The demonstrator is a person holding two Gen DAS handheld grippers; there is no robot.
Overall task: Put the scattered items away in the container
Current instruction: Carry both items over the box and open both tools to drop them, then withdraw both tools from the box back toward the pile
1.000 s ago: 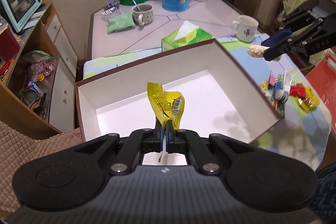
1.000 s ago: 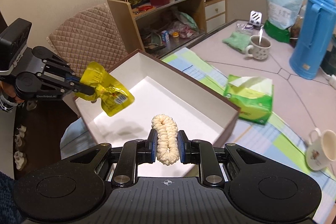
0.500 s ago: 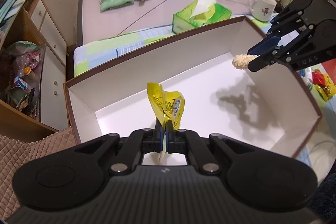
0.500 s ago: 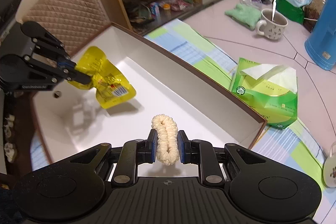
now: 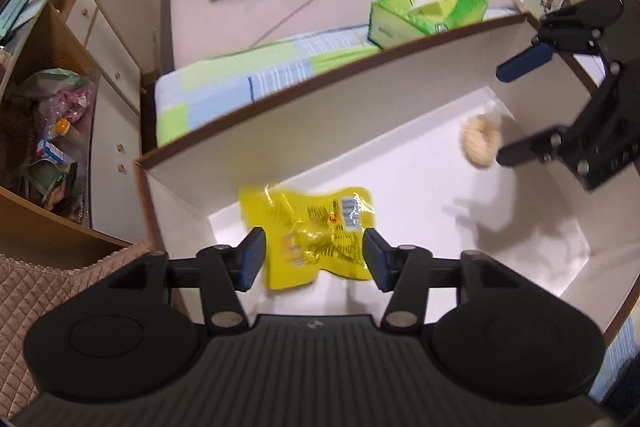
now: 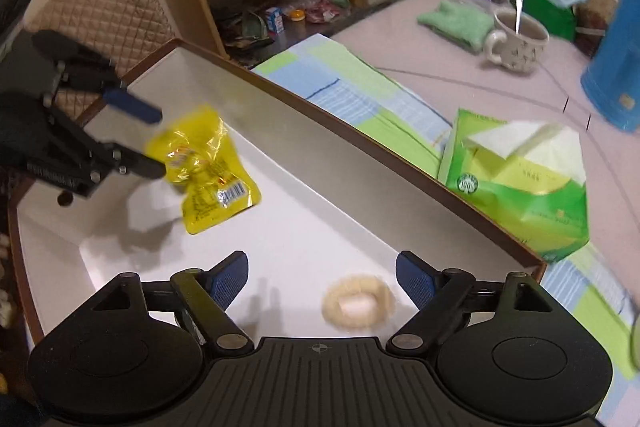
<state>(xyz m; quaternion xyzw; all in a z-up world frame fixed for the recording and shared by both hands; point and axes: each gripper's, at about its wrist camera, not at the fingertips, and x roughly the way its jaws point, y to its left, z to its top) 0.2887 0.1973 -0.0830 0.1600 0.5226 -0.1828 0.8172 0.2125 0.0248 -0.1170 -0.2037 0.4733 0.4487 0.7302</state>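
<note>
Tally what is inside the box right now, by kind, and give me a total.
Yellow packet: 1
Ring snack: 1
Total in the box: 2
Both hand-held grippers, left and right, are open above the box, and neither holds anything.

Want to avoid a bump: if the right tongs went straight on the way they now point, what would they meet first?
Probably the pale ring snack lying between the open right tongs, then the box floor and far wall. Depth is unclear.
</note>
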